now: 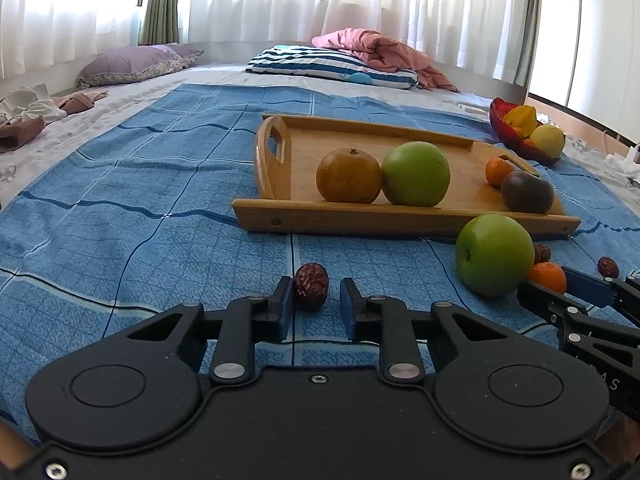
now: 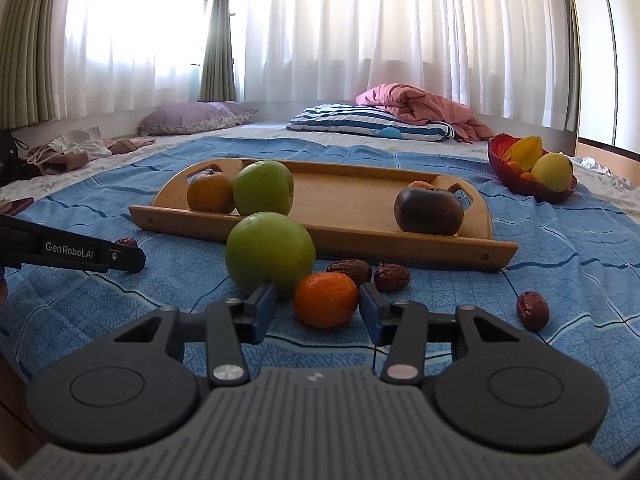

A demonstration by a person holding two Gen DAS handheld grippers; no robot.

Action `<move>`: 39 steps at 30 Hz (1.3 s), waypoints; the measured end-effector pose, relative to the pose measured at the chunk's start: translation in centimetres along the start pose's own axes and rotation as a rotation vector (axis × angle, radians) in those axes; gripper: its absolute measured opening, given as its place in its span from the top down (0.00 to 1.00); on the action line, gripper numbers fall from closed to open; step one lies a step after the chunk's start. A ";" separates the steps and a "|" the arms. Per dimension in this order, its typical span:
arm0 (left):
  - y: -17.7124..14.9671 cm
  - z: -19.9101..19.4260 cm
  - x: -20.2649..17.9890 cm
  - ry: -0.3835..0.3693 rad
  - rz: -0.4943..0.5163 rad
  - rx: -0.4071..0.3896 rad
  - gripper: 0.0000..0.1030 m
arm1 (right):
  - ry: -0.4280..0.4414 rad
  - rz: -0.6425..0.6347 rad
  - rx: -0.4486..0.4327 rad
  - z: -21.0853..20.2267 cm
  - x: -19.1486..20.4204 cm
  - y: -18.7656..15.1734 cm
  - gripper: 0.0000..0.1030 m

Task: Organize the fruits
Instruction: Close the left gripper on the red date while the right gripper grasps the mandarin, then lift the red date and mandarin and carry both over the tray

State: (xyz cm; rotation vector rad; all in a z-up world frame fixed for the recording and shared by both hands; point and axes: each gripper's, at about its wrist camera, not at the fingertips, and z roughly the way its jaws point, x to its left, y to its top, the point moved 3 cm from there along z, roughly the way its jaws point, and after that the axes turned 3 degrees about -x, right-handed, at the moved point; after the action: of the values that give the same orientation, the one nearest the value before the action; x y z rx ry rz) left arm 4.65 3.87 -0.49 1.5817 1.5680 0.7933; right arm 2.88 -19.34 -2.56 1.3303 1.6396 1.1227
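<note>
Left hand-held gripper (image 1: 316, 304) straddling the date (image 1: 311, 286) in front of the tray (image 1: 400, 216), pads not pinching (could roll); right hand-held gripper (image 2: 318, 308) spread around the mandarin (image 2: 326, 299), risking nudging the green apple (image 2: 270, 254).

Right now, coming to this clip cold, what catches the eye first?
The light wooden tray with cut-out handles on the blue checked bedspread, carrying a green apple and darker fruit. In front of it a second big green apple lies loose beside a small bright orange mandarin, which sits between the right claw's open fingers. The left claw brackets a wrinkled dark red date.
</note>
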 end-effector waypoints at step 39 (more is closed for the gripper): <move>1.9 -0.9 -0.5 0.031 0.009 -0.038 0.83 | -0.037 0.039 -0.041 -0.7 -1.0 1.1 0.62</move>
State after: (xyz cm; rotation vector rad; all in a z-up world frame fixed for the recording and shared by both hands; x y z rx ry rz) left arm 4.86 3.56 1.60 1.5573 1.5590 0.8516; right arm 2.78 -20.32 -1.26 1.3539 1.5620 1.1423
